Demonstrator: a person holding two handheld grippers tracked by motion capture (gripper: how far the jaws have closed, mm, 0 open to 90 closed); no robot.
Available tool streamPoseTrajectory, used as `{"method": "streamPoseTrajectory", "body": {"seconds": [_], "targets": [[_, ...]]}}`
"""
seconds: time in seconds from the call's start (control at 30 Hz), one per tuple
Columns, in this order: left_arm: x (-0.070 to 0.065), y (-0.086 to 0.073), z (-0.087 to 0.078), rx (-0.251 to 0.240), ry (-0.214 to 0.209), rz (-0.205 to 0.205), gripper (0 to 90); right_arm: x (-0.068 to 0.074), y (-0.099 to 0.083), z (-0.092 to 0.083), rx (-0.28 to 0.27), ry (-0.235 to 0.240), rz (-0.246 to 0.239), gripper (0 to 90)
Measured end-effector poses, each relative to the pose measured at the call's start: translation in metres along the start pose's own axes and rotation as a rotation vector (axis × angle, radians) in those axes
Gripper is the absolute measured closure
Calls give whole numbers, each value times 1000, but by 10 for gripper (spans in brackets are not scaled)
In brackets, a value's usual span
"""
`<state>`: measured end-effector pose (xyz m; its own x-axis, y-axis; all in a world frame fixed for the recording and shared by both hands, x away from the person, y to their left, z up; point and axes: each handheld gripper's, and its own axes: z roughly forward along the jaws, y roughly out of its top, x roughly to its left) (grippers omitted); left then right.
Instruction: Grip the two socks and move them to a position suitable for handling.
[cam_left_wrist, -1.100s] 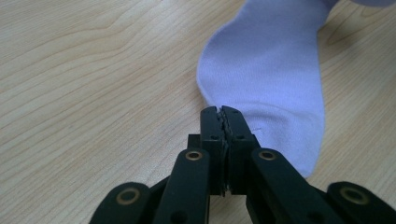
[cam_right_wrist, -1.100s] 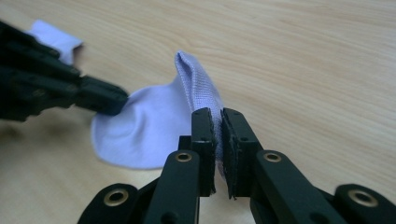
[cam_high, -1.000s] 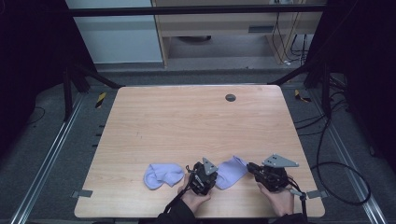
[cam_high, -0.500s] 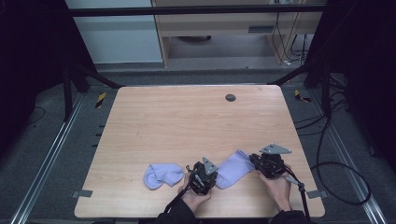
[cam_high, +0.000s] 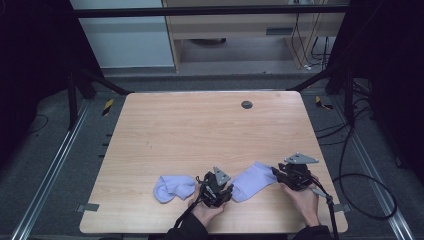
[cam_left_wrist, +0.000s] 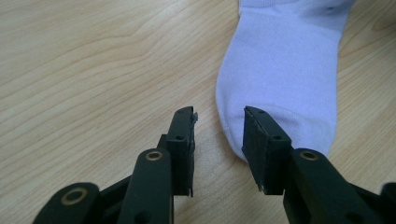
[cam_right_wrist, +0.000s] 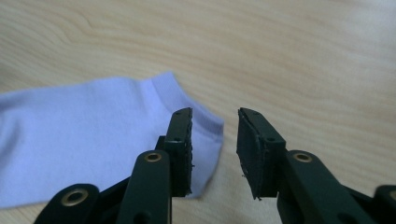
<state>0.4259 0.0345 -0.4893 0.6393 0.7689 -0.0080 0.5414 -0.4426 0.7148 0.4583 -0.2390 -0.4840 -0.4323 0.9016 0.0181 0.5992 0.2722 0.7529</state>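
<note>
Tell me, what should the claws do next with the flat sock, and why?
Probably lift both claws clear. The flat sock lies stretched on the table; the left claw and right claw have just been opening, with nothing pinched. The crumpled sock likely comes next.

Light falls evenly from above on my table (cam_high: 200, 135); the room around it sinks into near black. My high view is soft and slightly grainy. In my gripper views the wood glows warm, the sock (cam_left_wrist: 285, 70) is pale without glare, faint shadows hug it, and far edges blur.
</note>
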Motion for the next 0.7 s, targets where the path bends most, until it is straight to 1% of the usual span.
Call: {"method": "streamPoseTrajectory", "body": {"seconds": [0.03, 0.1, 0.17, 0.23, 0.3, 0.33, 0.4, 0.47, 0.5, 0.53, 0.63, 0.7], "targets": [[-1, 0, 1, 5, -1, 2, 644, -1, -1, 3, 14, 12, 21, 681], [-2, -1, 3, 12, 4, 0, 648, -1, -1, 5, 21, 10, 18, 687], [-3, -1, 4, 25, 1, 2, 670, 0, -1, 8, 43, 21, 23, 692], [-4, -2, 6, 33, 4, 1, 691, 1, -3, 12, 63, 10, 3, 705], [-4, -3, 6, 30, 2, 0, 715, 1, -3, 14, 82, 17, 3, 732], [-4, -3, 6, 32, 0, 0, 732, 1, -4, 15, 82, 14, -8, 745], [-4, -3, 7, 30, 0, 3, 755, 2, -4, 15, 86, 11, -7, 770], [-5, -2, 7, 27, 0, 3, 800, 4, -4, 14, 89, 25, 6, 830], [-5, -2, 8, 28, 2, 7, 825, 4, -4, 15, 85, 29, 3, 856], [-5, -1, 8, 28, 5, 9, 867, 5, -4, 15, 89, 27, 7, 872], [-4, 0, 8, 21, 2, -9, 881, 4, -3, 14, 93, 28, 10, 877], [-3, 2, 6, 4, 2, -16, 883, 4, -3, 10, 82, 29, 10, 877]]}}
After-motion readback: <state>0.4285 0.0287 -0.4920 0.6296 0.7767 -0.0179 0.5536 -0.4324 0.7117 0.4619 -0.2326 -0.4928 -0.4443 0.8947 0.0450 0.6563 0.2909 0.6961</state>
